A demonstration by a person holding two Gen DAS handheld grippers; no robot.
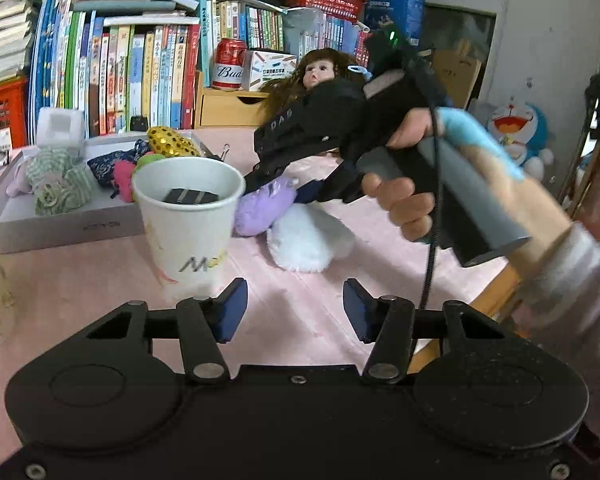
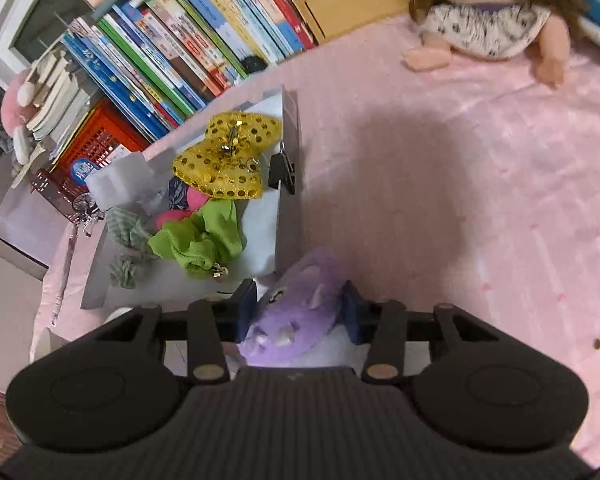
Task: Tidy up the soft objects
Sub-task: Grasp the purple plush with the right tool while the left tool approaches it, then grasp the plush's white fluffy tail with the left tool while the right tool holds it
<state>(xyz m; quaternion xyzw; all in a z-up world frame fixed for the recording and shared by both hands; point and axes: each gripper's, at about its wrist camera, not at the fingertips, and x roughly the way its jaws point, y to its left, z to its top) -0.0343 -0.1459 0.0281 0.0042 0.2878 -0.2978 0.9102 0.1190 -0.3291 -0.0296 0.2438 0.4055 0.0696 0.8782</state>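
Note:
A purple plush toy (image 2: 296, 312) lies on the pink tablecloth beside a grey tray (image 2: 288, 128); it also shows in the left wrist view (image 1: 262, 208) with a white plush (image 1: 306, 240) next to it. My right gripper (image 2: 298, 312) straddles the purple plush, both pads against its sides; it appears in the left wrist view (image 1: 284, 188) held by a hand. The tray holds a gold sequin bow (image 2: 228, 156), a green scrunchie (image 2: 200, 244), a pink item and checked cloth. My left gripper (image 1: 296, 308) is open and empty over the cloth.
A paper cup (image 1: 190, 216) with a dark object inside stands just ahead-left of my left gripper. A doll (image 1: 320, 76) sits at the back by a beer can (image 1: 229, 64) and rows of books (image 1: 132, 76). A black binder clip (image 2: 282, 170) is on the tray's edge.

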